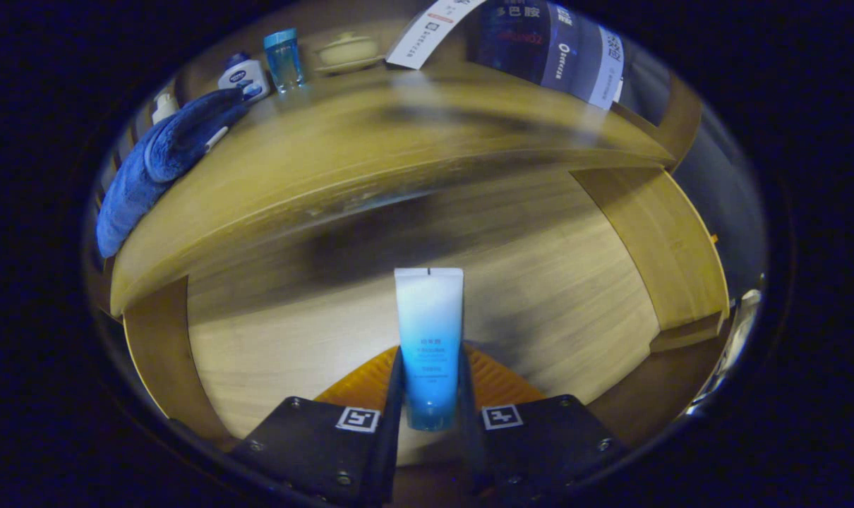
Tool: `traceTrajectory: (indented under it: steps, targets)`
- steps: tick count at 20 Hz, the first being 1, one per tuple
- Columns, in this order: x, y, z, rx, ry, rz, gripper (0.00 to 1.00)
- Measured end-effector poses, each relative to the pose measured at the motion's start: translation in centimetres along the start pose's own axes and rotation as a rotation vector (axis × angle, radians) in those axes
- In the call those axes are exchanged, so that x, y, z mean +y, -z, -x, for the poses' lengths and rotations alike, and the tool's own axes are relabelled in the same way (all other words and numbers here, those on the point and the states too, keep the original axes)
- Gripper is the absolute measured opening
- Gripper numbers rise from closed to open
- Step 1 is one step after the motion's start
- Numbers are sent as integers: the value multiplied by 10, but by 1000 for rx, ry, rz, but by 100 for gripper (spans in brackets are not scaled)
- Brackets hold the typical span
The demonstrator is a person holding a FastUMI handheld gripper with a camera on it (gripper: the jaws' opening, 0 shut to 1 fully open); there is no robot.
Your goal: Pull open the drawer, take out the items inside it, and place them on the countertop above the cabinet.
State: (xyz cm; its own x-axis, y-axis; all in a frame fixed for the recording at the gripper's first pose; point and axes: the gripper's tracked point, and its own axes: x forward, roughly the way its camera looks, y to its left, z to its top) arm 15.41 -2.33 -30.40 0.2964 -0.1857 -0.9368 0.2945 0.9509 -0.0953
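Claw (430, 395) pinching one blue-and-white tube (429, 339), both fingers pressed to its sides, tube standing up between them over the open drawer (342, 317). Print on tube too small to read. Beyond, on the counter (370, 155): one blue towel (159, 162), one white pump bottle (163, 107), one white bottle (243, 76) with a dark blue round logo, one blue cup (283, 58), one lidded bowl (346, 51).

The one camera rides on the gripper (430, 395) and looks forward along its two fingers, down into the open drawer (328, 331) from close above, with the countertop (370, 155) edge arching beyond and the booth wall behind it.
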Motion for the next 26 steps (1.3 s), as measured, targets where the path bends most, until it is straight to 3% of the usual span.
traceTrajectory:
  steps: [12, 16, 21, 26]
  targets:
    - [-44, -13, 104, -238, 121, -42, 38]
    - [-50, -36, 140, -353, 119, -58, 38]
    - [-32, -88, 155, -449, 43, -52, 38]
    - [-3, -130, 132, -452, -71, -41, 38]
